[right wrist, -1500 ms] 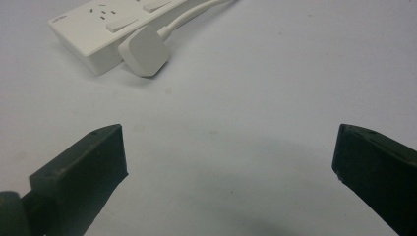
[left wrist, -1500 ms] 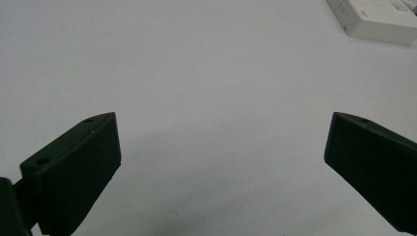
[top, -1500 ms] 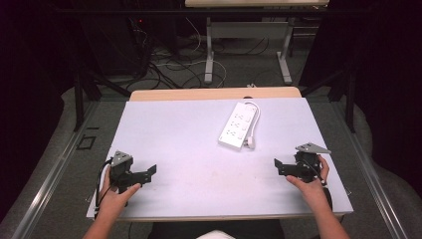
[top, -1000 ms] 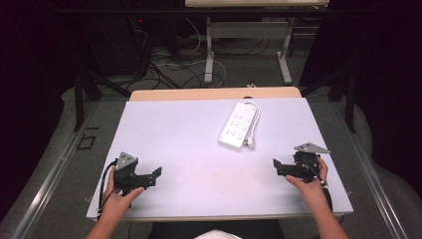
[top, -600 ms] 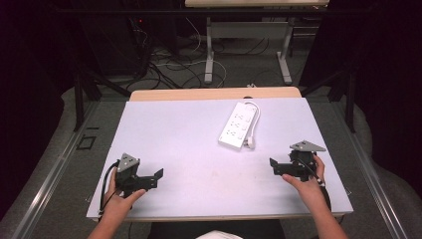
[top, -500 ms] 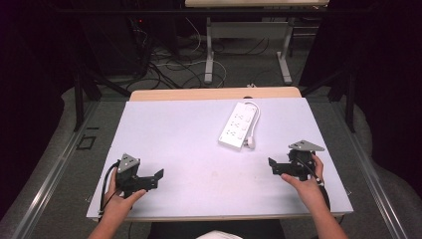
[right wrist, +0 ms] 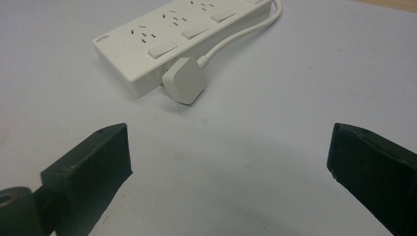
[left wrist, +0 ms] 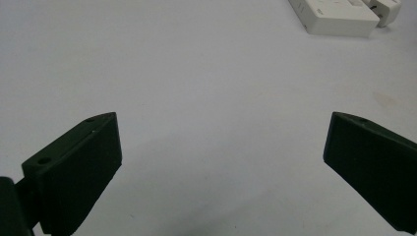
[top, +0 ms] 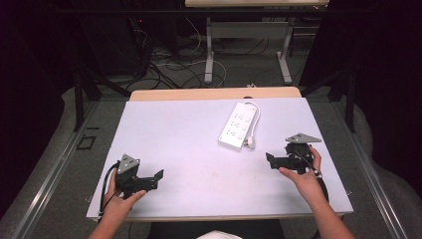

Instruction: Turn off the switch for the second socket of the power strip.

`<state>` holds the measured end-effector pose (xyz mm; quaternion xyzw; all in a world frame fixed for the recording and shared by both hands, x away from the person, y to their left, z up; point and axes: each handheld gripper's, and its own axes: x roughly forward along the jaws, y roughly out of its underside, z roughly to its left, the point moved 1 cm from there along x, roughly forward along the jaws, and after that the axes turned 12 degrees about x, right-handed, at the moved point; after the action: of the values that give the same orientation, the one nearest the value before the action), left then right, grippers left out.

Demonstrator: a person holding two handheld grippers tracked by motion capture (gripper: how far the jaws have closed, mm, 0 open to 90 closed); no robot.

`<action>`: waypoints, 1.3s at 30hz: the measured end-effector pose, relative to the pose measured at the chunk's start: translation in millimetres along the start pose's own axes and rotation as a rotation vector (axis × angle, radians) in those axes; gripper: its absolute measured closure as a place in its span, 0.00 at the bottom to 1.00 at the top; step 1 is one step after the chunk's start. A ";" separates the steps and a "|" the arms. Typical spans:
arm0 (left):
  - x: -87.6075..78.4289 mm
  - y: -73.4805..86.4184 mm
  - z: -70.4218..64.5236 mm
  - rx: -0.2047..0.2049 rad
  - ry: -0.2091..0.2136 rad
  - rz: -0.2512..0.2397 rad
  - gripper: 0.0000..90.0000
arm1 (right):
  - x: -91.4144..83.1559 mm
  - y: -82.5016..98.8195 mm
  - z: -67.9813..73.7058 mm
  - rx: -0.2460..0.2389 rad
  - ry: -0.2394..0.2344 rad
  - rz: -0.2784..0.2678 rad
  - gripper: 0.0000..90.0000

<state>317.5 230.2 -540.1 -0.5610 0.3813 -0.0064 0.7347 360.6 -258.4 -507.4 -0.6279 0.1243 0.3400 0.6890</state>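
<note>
A white power strip with several sockets and switches lies on the table, right of the middle. Its white cord loops round the far end and its plug rests against the near end. The right gripper view looks at the strip and the plug from close by. My right gripper is open, low over the table, a short way in front and to the right of the plug. My left gripper is open near the front left, with nothing between its jaws. The left gripper view catches the strip's near end far off.
The table's white top has a wooden strip along its far edge. Behind it stand a second table's legs and loose cables on the floor. Dark curtains close both sides.
My right gripper has moved left and a little forward towards the plug. My left gripper has drifted right and slightly nearer the front edge. Both stay open.
</note>
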 end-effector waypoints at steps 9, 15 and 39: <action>-0.7 0.6 -0.3 -0.003 -0.005 0.000 0.01 | -1.1 -19.7 4.0 -0.046 0.005 0.033 0.07; -0.8 0.7 -0.4 -0.004 -0.004 0.000 0.02 | -0.6 -28.3 7.7 -0.077 0.006 0.051 0.08; -0.3 0.6 -0.6 0.006 0.000 0.001 0.02 | 14.1 -59.2 17.6 -0.162 0.011 0.121 0.18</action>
<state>316.6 230.0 -540.5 -0.5586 0.3817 -0.0072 0.7363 403.5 -236.2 -466.5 -0.6748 0.1380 0.3865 0.6134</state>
